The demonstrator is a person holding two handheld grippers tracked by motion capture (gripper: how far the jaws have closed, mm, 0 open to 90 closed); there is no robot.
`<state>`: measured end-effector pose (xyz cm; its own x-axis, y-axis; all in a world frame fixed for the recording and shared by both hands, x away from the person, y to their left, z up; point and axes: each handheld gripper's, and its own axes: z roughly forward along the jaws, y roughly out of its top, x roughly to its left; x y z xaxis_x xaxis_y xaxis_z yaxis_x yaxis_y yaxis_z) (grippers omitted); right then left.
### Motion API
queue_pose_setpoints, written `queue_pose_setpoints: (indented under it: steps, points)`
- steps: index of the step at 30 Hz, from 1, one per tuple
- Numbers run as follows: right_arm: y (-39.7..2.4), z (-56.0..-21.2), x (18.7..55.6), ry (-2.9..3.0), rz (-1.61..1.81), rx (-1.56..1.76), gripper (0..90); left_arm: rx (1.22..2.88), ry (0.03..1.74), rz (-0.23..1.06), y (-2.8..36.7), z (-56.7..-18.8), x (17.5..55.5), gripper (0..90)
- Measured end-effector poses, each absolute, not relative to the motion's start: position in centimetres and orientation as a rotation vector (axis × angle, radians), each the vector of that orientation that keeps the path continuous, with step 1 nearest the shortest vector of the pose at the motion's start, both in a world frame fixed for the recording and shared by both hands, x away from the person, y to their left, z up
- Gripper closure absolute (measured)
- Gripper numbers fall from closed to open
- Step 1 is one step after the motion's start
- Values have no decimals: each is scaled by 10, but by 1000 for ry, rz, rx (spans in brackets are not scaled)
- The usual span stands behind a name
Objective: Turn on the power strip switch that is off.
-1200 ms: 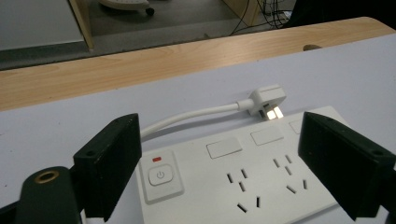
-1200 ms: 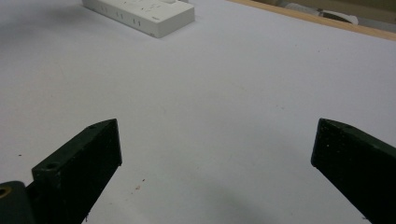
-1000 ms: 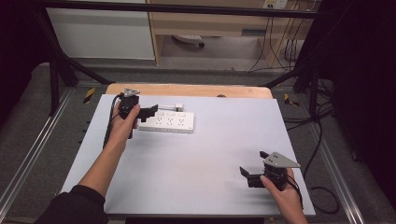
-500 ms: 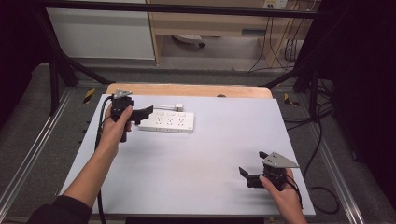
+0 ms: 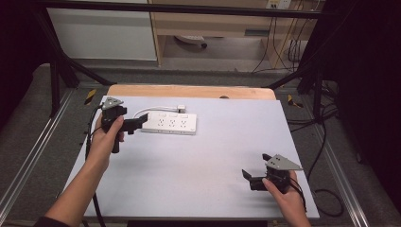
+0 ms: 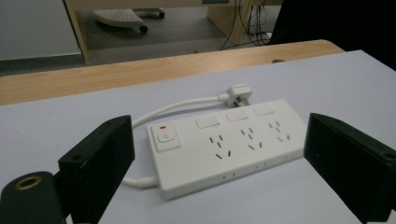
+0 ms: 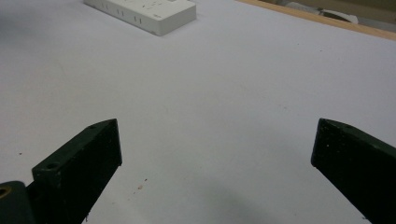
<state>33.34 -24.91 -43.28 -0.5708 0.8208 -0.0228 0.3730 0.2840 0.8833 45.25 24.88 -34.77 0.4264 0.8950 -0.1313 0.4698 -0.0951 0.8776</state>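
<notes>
Power strip (image 6: 224, 144) smooth white plastic; table (image 5: 198, 165) matt pale sheet, wood edge.

Even overhead light on table (image 5: 198, 161); surroundings dim; soft shadows; near claw jaws slightly blurred.

Worktop (image 5: 198, 161) was a pale grey sheet over a wood board; a bare wood strip (image 5: 189, 91) showed along the far edge. A white power strip (image 5: 170, 123) lay flat near the far-left corner, long side parallel to the far edge. Its cord (image 5: 147, 110) looped behind it, plug (image 5: 180, 108) resting on the sheet.
</notes>
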Motion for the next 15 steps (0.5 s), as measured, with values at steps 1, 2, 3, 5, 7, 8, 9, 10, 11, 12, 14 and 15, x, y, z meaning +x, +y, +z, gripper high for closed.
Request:
queue_pose_setpoints:
  steps: [1, 2, 3, 5, 7, 8, 9, 10, 11, 12, 14, 15]
  points:
    - [-249, -433, 333, 2076, 1239, 1069, 22, 1727, 1190, 561, 249, -348, 450, 85]
    - [-249, -432, 333, 2075, 1240, 1068, 22, 1726, 1191, 559, 250, -348, 447, 86]
    - [-250, -432, 333, 2076, 1239, 1067, 22, 1724, 1190, 557, 251, -349, 443, 87]
    - [-250, -433, 333, 2078, 1238, 1067, 23, 1709, 1185, 562, 254, -350, 436, 88]
    - [-250, -432, 333, 2076, 1238, 1064, 23, 1702, 1185, 561, 257, -352, 429, 85]
    - [-250, -432, 333, 2076, 1239, 1066, 23, 1699, 1184, 558, 258, -354, 425, 86]
    - [-250, -432, 333, 2077, 1238, 1066, 23, 1696, 1183, 558, 260, -355, 421, 86]
    - [-250, -433, 333, 2077, 1235, 1062, 22, 1698, 1181, 563, 262, -356, 417, 86]
    - [-250, -433, 333, 2079, 1236, 1064, 23, 1695, 1184, 561, 263, -358, 414, 86]
    - [-250, -433, 333, 2081, 1235, 1056, 22, 1690, 1187, 558, 266, -359, 410, 86]
    - [-249, -433, 333, 2085, 1233, 1058, 22, 1678, 1194, 557, 270, -361, 404, 86]
    - [-249, -433, 333, 2086, 1232, 1057, 22, 1674, 1198, 556, 272, -362, 401, 86]
